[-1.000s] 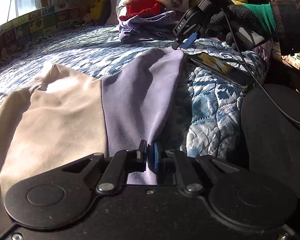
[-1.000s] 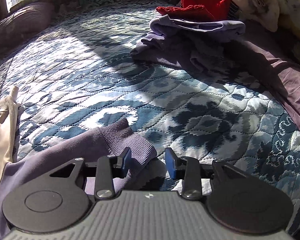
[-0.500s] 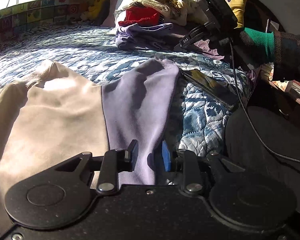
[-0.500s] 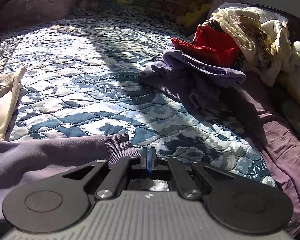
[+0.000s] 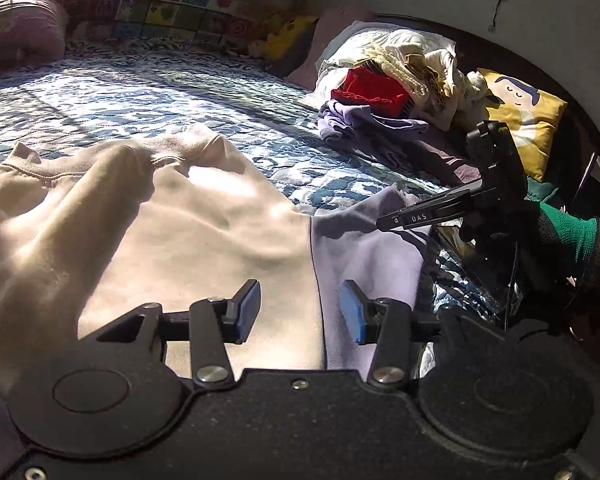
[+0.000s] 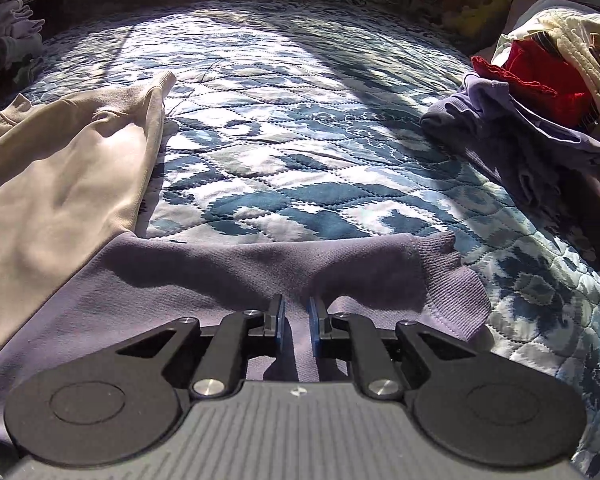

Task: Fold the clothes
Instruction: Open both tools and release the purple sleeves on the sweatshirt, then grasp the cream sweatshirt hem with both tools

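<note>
Quilted bedspread fills both views. Cream-and-lilac sweatshirt lies spread at lower left, its lilac sleeve reaching to centre frame. Left gripper stands wide apart above the colour seam; right gripper is narrowly parted over the sleeve, gripping nothing visible. Risk: closing now may pinch one layer only, dragging the sleeve askew.

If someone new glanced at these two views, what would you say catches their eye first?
Probably the two-tone sweatshirt, cream body and purple sleeve, spread on the blue patterned quilt right before both grippers. Next, the red garment topping the unfolded pile at the far right. The left gripper hangs open over the seam.
</note>
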A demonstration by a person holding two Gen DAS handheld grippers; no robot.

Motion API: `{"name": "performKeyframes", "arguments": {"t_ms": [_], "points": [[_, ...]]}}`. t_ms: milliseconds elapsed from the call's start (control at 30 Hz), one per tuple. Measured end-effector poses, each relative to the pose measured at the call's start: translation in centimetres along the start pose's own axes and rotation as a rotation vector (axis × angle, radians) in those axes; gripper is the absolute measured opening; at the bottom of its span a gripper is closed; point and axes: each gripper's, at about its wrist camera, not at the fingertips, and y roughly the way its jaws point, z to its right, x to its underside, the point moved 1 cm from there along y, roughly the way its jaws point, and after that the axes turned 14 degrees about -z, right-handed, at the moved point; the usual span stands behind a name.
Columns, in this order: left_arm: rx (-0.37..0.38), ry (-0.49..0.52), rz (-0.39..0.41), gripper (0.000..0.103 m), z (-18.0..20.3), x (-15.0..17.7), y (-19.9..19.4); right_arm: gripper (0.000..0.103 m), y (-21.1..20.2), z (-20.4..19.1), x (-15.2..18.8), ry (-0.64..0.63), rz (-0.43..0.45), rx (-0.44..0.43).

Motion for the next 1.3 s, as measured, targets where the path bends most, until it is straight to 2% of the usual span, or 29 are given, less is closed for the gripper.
{"name": "performKeyframes", "arguments": {"t_ms": [167,200,300,367,533,600,667,867,933,967,1000,1033,1067,1100,1133,1200,1300], "points": [[-0.075,-0.172,0.102,0.045,-4.8,-1.2,-2.5,0.017,-1.0,1.1,-0.8,0.093,0.041,0.058],[-0.088,-0.228,0.131,0.045,-6.3,-1.5,-3.3,0.017,-0.5,2.2,0.4,0.099,0.051,0.034],[-0.135,-0.348,0.193,0.045,-9.9,-2.2,-4.7,0.018,0.1,0.7,-2.0,0.108,0.069,-0.07],[-0.156,-0.409,0.204,0.045,-12.4,-2.8,-4.8,0.024,0.6,-0.5,-4.1,0.115,0.079,-0.126],[-0.183,-0.483,0.196,0.045,-17.5,-5.0,-4.8,0.032,2.6,-3.4,-9.7,0.08,0.097,-0.194],[-0.187,-0.486,0.171,0.045,-19.0,-6.1,-4.3,0.041,3.7,-4.2,-11.6,0.064,0.094,-0.213],[-0.191,-0.484,0.14,0.045,-20.4,-7.1,-3.6,0.044,4.4,-5.3,-13.2,0.045,0.089,-0.223],[-0.199,-0.484,0.035,0.045,-23.9,-9.7,-0.9,0.046,7.5,-6.6,-16.4,0.033,0.055,-0.257],[-0.192,-0.485,-0.011,0.044,-24.7,-10.2,0.5,0.044,8.6,-6.5,-16.9,0.036,0.028,-0.294],[-0.187,-0.484,-0.034,0.035,-25.0,-10.4,1.3,0.025,9.1,-6.5,-17.1,0.037,0.014,-0.313],[-0.183,-0.481,-0.054,0.006,-25.3,-10.6,1.9,0.009,9.6,-6.4,-17.3,0.038,0.001,-0.333],[-0.173,-0.477,-0.051,0.006,-25.4,-10.6,1.9,0.009,9.6,-6.1,-17.4,0.051,0.013,-0.342],[-0.155,-0.478,-0.016,0.006,-25.5,-10.6,1.4,0.009,9.4,-5.4,-17.3,0.067,0.049,-0.37],[-0.137,-0.484,0.017,0.006,-25.7,-10.5,0.8,0.009,8.8,-4.4,-17.3,0.098,0.091,-0.435],[-0.12,-0.5,0.048,0.006,-26.2,-10.3,0.3,0.009,8.7,-3.4,-17.2,0.124,0.115,-0.464],[-0.091,-0.53,0.092,0.006,-27.2,-10.1,-0.3,0.009,10.5,-2.7,-17.2,0.128,0.073,-0.431],[-0.055,-0.623,0.033,0.006,-29.3,-9.5,1.6,0.008,13.0,-1.5,-16.9,0.187,0.02,-0.492]]}}
